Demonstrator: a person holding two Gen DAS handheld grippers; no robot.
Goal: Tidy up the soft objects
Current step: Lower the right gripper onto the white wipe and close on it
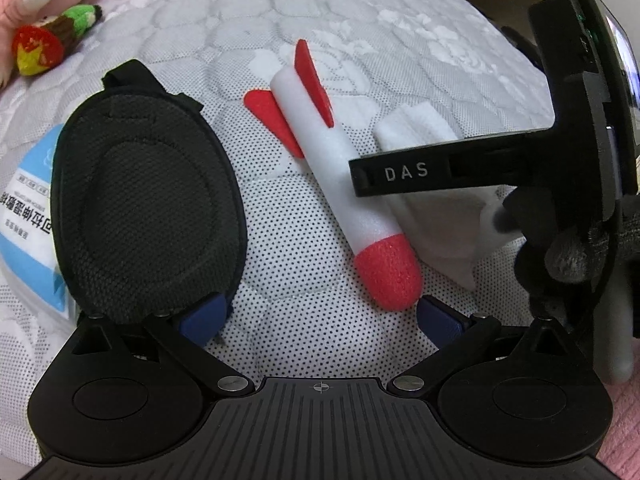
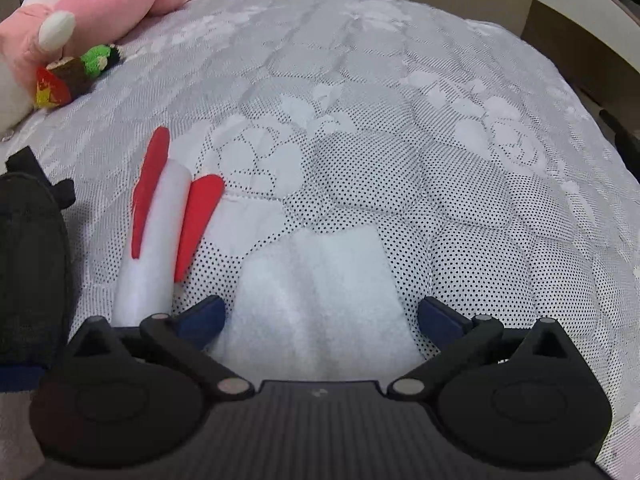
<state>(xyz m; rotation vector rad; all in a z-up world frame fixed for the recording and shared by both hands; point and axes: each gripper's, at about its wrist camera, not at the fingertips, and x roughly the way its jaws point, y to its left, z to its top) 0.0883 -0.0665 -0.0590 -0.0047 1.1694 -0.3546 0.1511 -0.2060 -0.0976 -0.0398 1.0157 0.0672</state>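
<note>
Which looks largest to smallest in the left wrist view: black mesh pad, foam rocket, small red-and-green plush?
1. black mesh pad, though it lies nearest the lens, which inflates it.
2. foam rocket.
3. small red-and-green plush, farthest away at the edge, so its true size is unsure.

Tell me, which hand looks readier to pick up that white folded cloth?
The right. Its tool is open with the white cloth lying between its fingers. The left tool, also open, faces bare mattress beside the foam rocket.
</note>
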